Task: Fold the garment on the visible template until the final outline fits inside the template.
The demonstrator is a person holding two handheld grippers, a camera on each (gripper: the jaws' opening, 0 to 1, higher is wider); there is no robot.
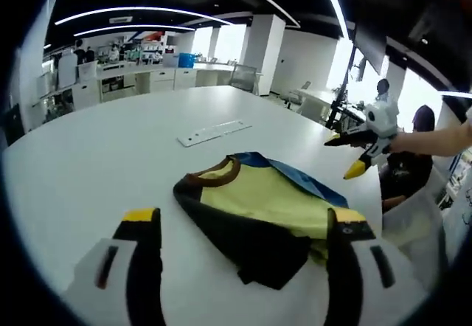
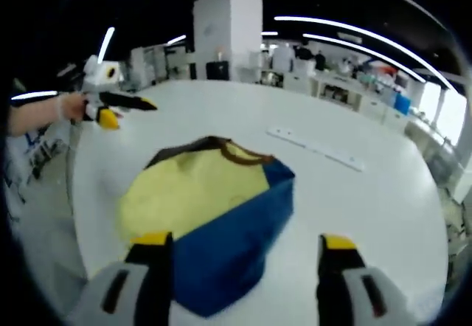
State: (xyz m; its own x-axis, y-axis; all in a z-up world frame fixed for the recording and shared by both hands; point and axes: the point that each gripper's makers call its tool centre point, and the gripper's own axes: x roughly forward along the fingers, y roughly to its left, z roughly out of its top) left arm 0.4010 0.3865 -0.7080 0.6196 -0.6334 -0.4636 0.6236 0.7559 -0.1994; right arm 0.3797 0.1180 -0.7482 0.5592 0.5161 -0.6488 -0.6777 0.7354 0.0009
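Observation:
A folded garment (image 1: 258, 200), yellow with a brown collar, a black sleeve and a blue part, lies bunched on the white table (image 1: 96, 164). In the left gripper view my left gripper (image 1: 243, 216) is open, its yellow-tipped jaws standing wide on either side of the garment's near end and holding nothing. My right gripper (image 1: 359, 153) hovers in a hand at the right, off the cloth. In the right gripper view the garment (image 2: 199, 193) shows its blue side nearest, and my right gripper (image 2: 244, 241) is open above it. My left gripper (image 2: 110, 108) is at the far left.
A flat white strip (image 1: 214, 132) lies on the table beyond the garment, also seen as the strip (image 2: 317, 149). A seated person (image 1: 413, 156) is past the table's right edge. Office desks and a white pillar (image 2: 227, 23) stand behind.

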